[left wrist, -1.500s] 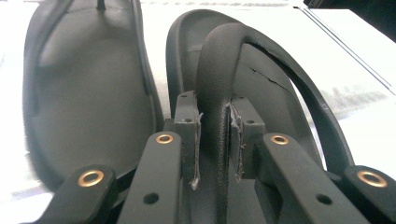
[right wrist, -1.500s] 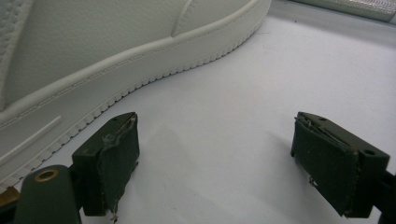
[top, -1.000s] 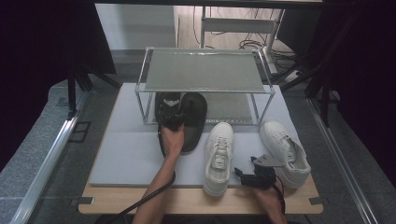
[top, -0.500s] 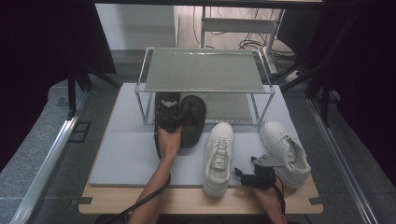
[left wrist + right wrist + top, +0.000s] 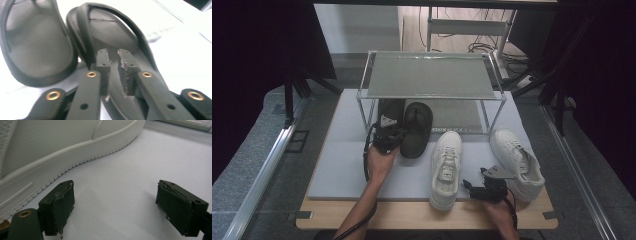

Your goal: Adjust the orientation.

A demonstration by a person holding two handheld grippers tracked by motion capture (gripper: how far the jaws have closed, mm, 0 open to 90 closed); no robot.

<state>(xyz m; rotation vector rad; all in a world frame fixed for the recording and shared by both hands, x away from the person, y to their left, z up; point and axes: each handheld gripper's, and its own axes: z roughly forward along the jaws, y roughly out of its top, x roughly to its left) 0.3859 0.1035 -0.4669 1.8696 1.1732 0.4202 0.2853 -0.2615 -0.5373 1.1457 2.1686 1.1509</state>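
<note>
Two black slippers lie by the front of a low rack. The left slipper has its toe under the shelf, and the right slipper lies just outside. My left gripper sits at the right slipper's near side. Its jaws have just been closing and stand almost together, with that slipper's side rim between the pads. My right gripper rests open on the mat between two white sneakers, with nothing between its fingers. The left sneaker is close beside it.
The metal-framed rack with a mesh top stands at the back of the grey mat. The second white sneaker lies at the right. The wooden table edge runs along the front, and cables trail from both grippers.
My left hand moved away from me toward the rack. The left slipper went with it and now lies partly under the shelf. The right hand has not moved.
</note>
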